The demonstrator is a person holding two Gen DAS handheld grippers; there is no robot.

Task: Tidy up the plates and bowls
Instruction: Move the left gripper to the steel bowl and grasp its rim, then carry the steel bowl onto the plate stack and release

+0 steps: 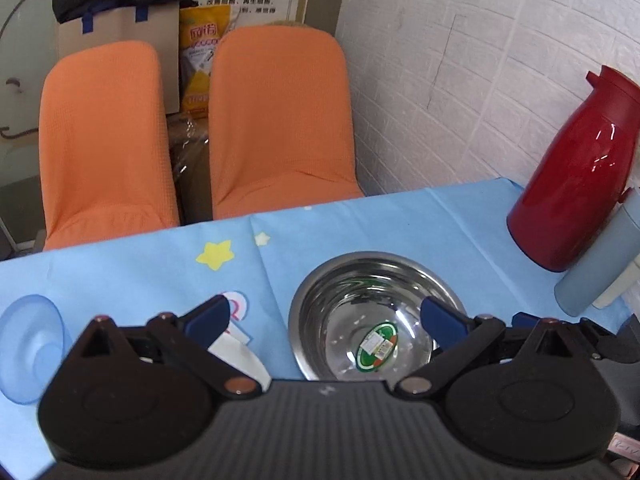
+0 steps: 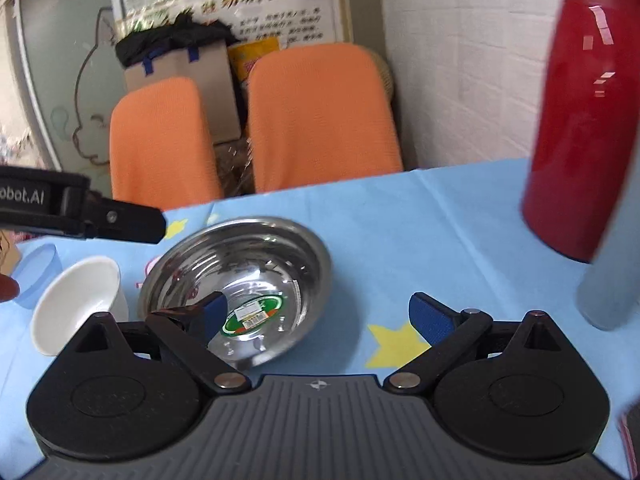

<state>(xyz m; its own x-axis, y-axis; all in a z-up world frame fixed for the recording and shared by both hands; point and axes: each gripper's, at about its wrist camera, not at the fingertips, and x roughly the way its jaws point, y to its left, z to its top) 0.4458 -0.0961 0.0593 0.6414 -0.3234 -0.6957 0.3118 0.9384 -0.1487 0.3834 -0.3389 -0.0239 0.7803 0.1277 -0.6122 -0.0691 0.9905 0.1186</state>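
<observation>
A steel bowl (image 1: 360, 312) with a green sticker inside sits on the blue star-print tablecloth (image 1: 360, 224). My left gripper (image 1: 326, 314) is open above it, the right pad over the bowl's inside and the left pad outside its left rim. A white bowl (image 1: 240, 356) shows partly behind the left finger. A clear blue bowl (image 1: 28, 344) lies further left. My right gripper (image 2: 320, 312) is open too, its left pad in front of the steel bowl (image 2: 256, 264) and nothing held. The white bowl (image 2: 76, 300) and blue bowl (image 2: 38, 276) sit to the left.
A red thermos jug (image 1: 576, 176) and a grey-blue bottle (image 1: 596, 264) stand at the right by the white brick wall. Two orange chairs (image 1: 280, 120) stand beyond the table's far edge. The left tool's black body (image 2: 100, 216) pokes in over the white bowl.
</observation>
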